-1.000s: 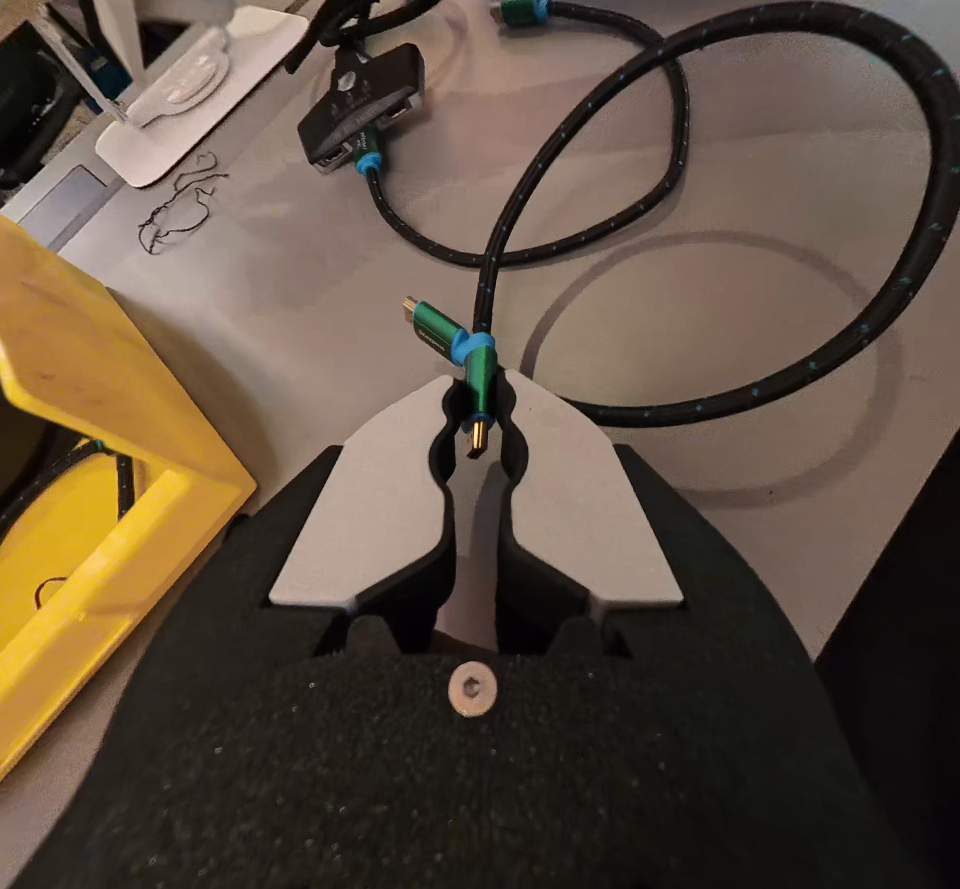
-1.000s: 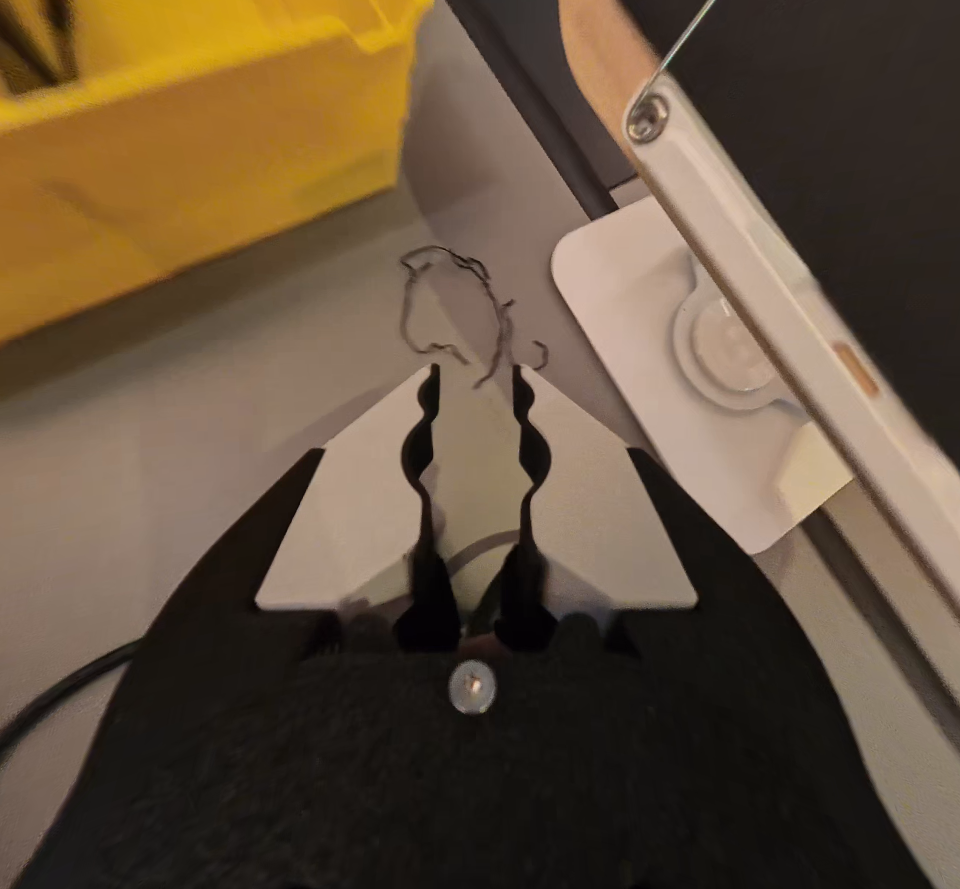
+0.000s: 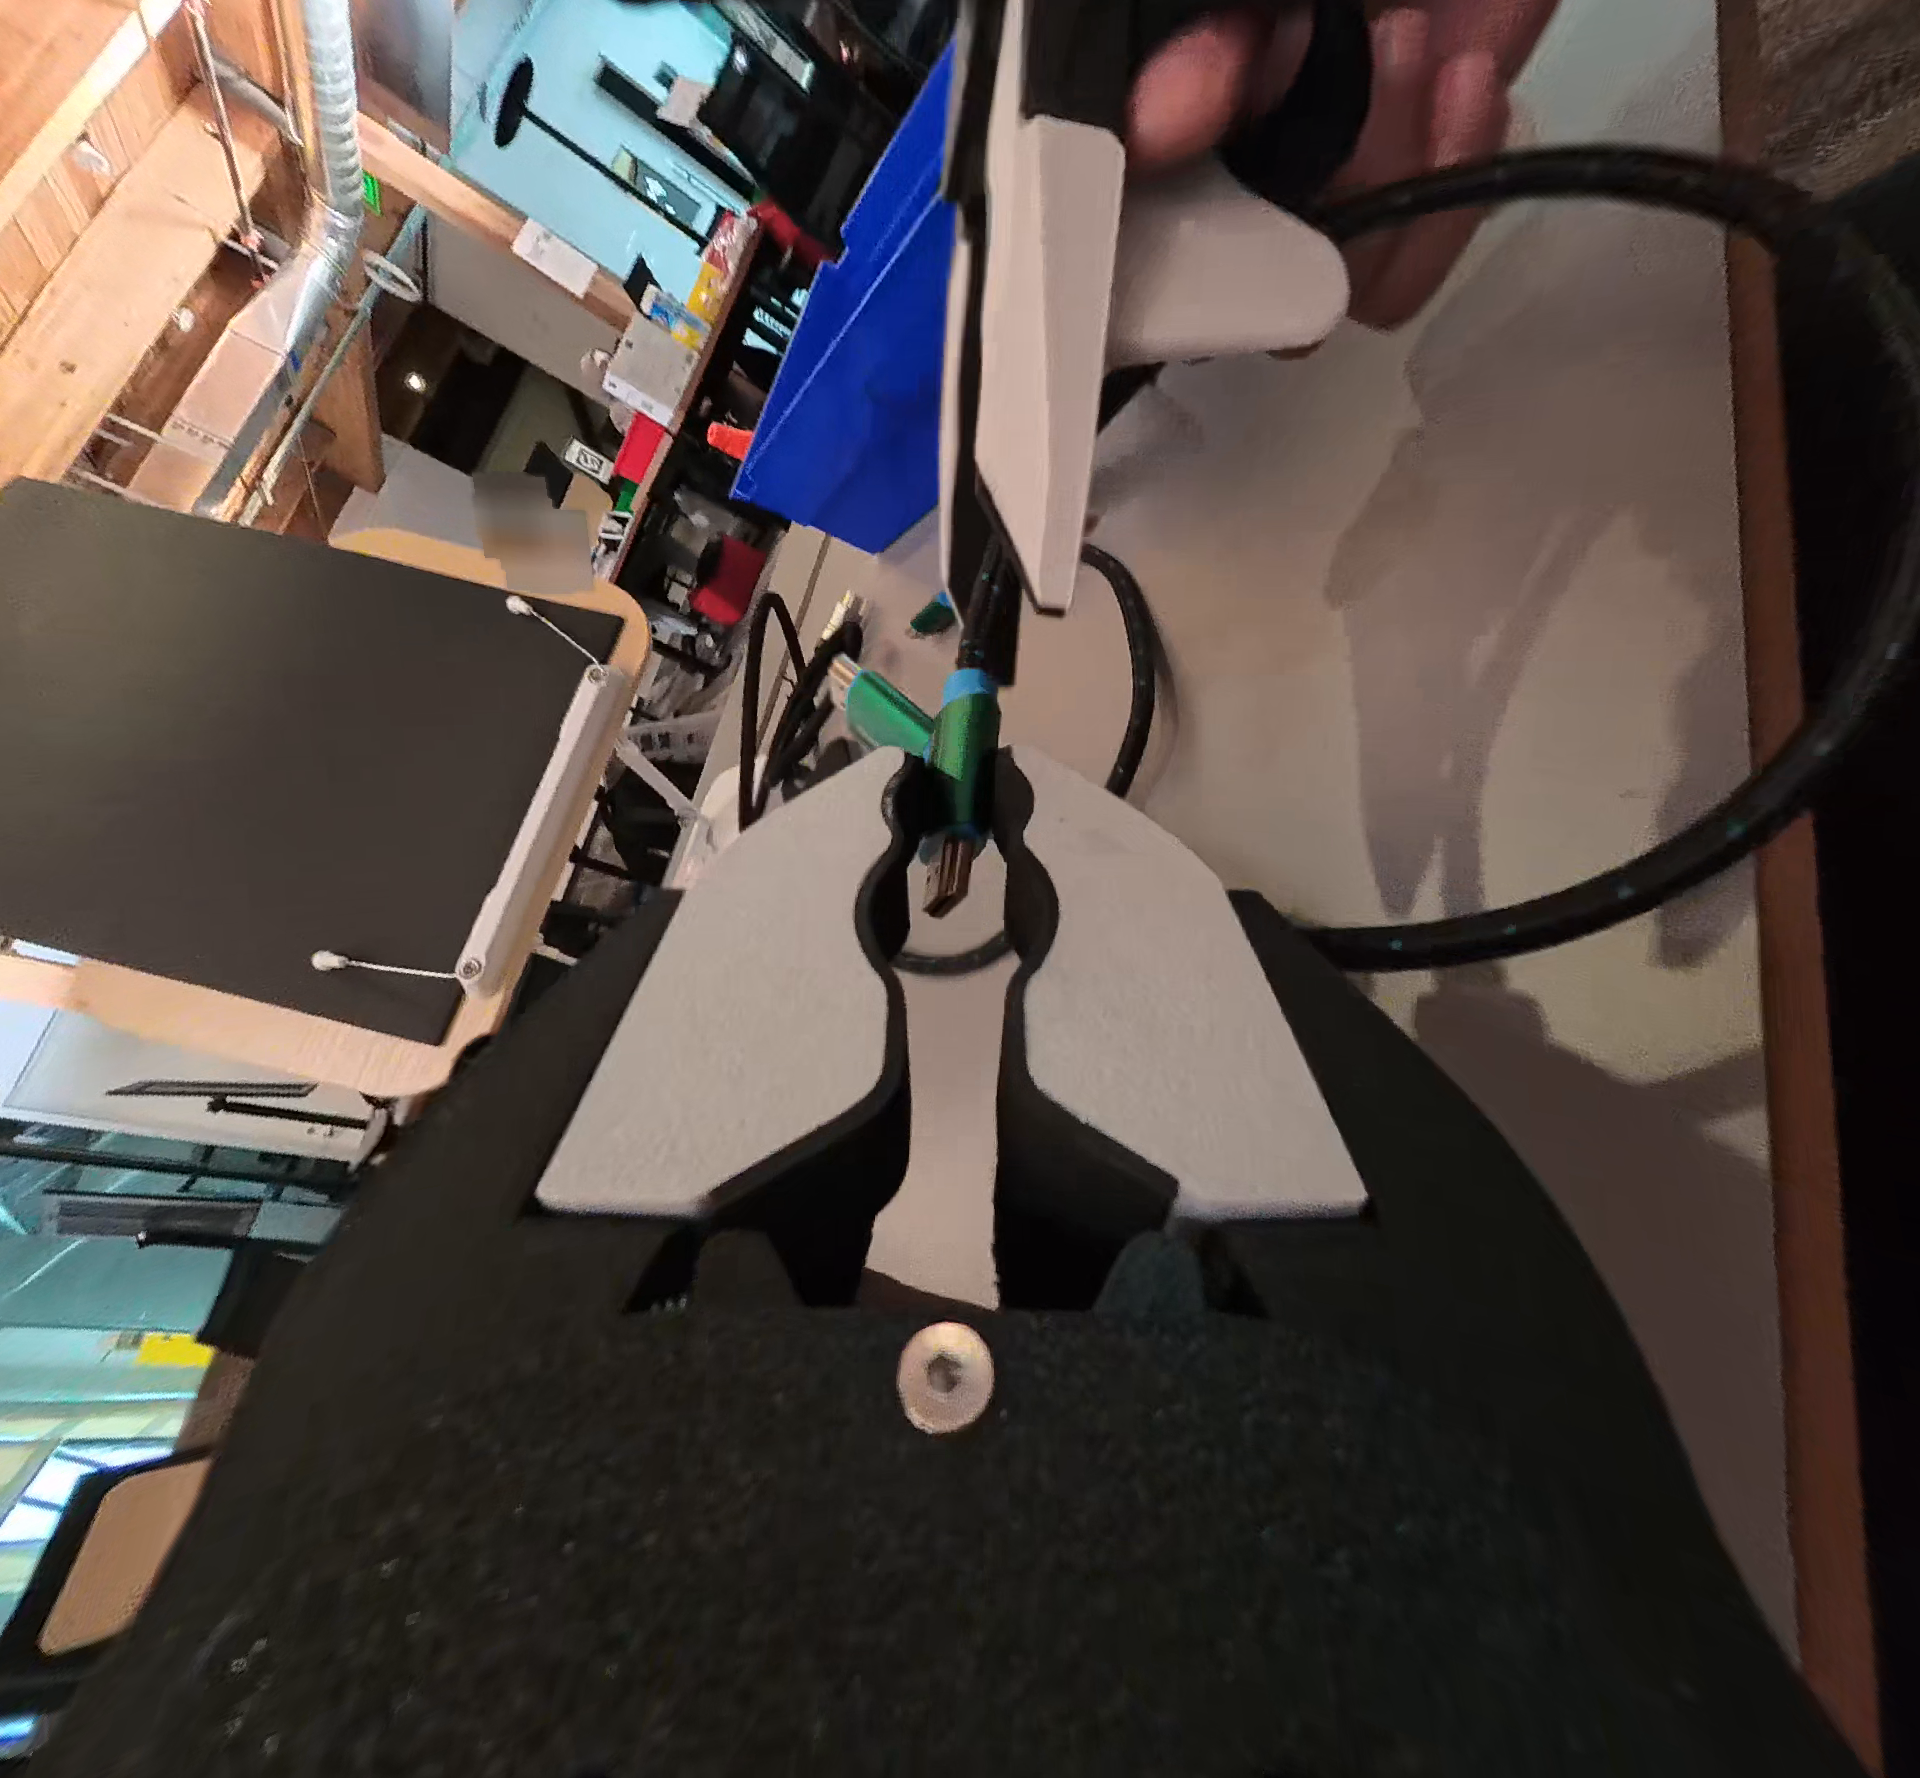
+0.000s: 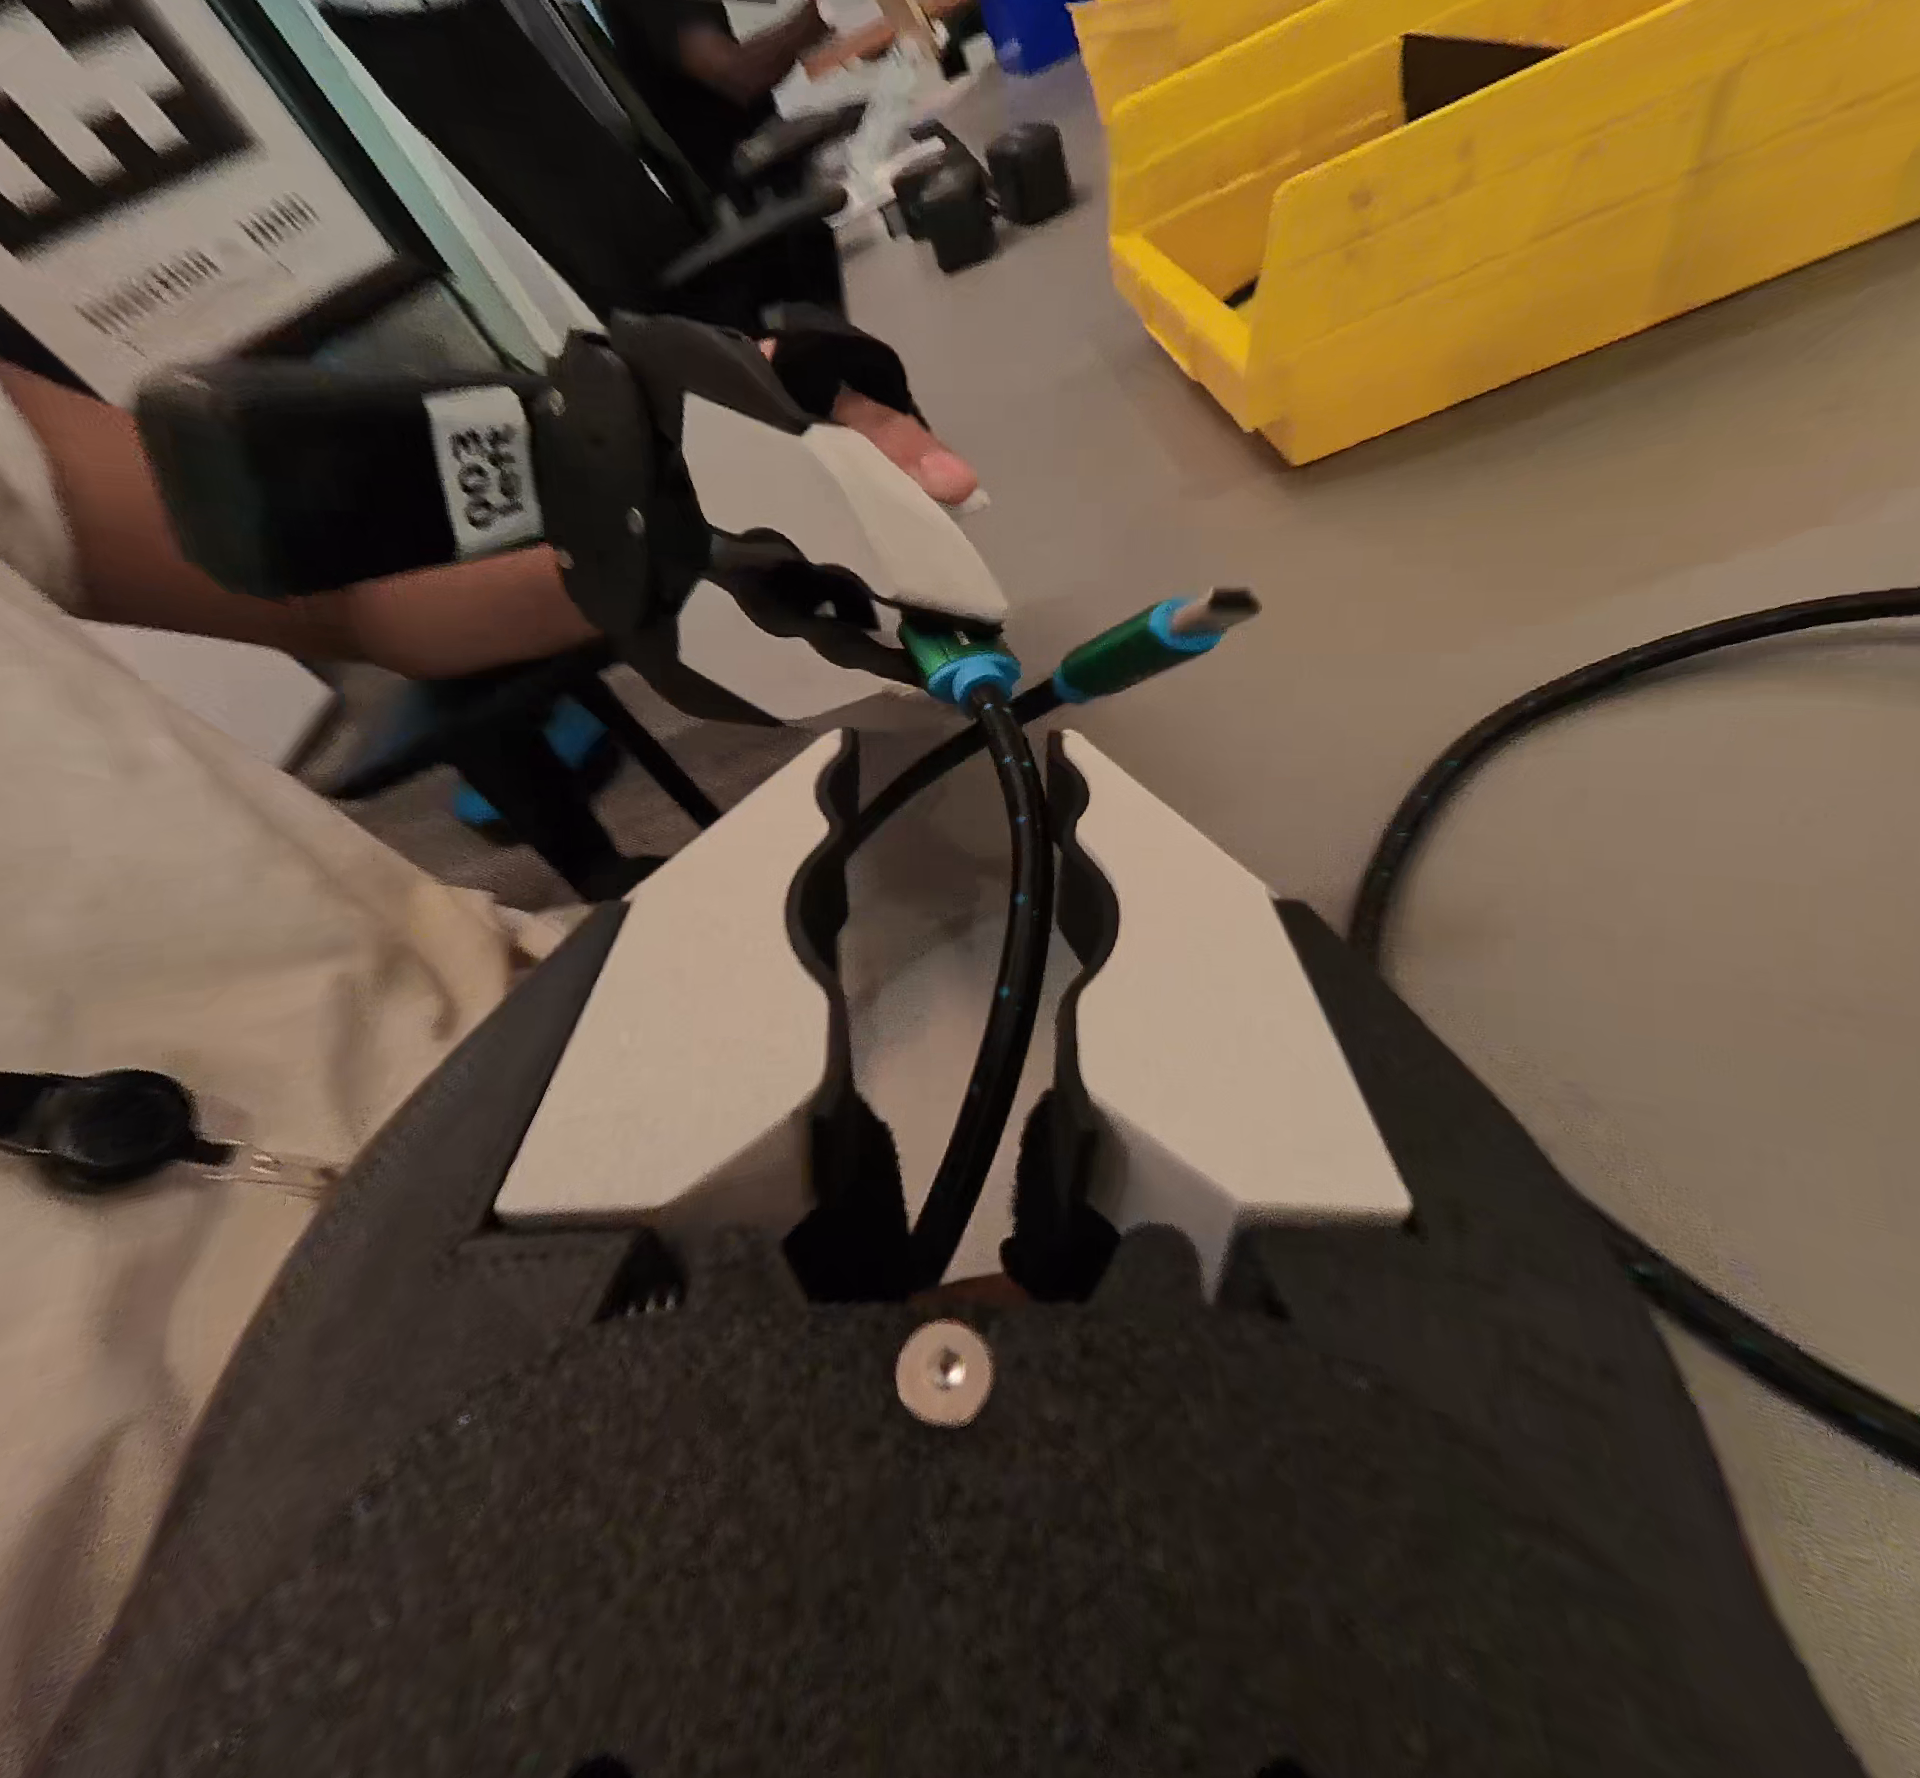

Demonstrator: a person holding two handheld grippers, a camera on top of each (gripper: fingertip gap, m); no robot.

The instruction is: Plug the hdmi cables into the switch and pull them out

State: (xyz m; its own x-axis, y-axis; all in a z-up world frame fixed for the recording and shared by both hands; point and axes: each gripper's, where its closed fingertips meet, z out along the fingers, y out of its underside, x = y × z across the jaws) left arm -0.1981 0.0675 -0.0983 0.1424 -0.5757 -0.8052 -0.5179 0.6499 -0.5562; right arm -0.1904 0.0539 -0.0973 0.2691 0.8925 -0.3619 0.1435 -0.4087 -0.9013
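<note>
L gripper [image 3: 951, 772] jaws clamped on green HDMI plug [image 3: 961, 752]; R gripper [image 4: 951, 741] jaws apart, black cable [image 4: 1023, 855] passing between, ungripped.

Pale grey surface [image 4: 1558, 897], yellow bins [image 4: 1558, 201] standing on it at the far side, black braided cable [image 4: 1455, 793] looping across it
</note>
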